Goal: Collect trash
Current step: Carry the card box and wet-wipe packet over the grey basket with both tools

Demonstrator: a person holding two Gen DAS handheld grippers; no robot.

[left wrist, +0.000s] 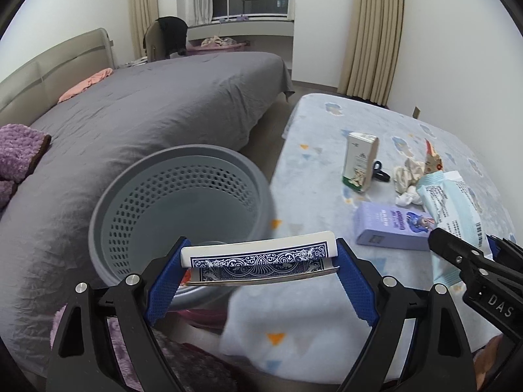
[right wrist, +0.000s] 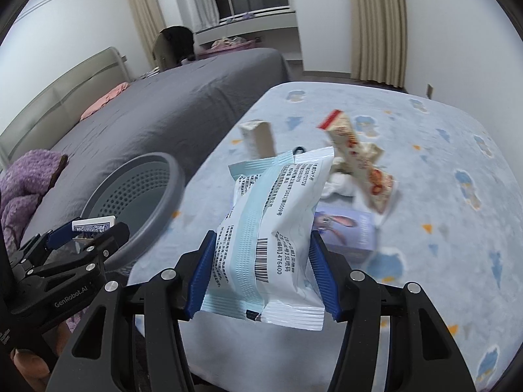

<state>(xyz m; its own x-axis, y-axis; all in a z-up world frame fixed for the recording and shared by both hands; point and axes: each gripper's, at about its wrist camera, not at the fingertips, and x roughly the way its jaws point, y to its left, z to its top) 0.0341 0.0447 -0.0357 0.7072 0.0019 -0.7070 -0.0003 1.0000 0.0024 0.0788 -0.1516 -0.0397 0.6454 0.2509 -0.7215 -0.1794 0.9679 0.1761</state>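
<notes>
Grey perforated bin just ahead of left gripper, between grey bed and blue patterned table cover. Right gripper pinches pale blue packet; left clamps playing-card box widthwise — both likely headed binward. Beyond the right gripper: purple box, carton, crumpled tissue, snack wrapper — nothing blocks bin.

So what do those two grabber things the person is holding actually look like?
Both are alike: the left gripper and the right gripper each have two angular black arms with triangular cut-outs and round silver bolt heads. The jaws are lined with blue textured pads. White lettering marks the black bodies: "GenRobot.AI" on the left one, "DAS" on the right. No cables show, and no sleeve is visible.
</notes>
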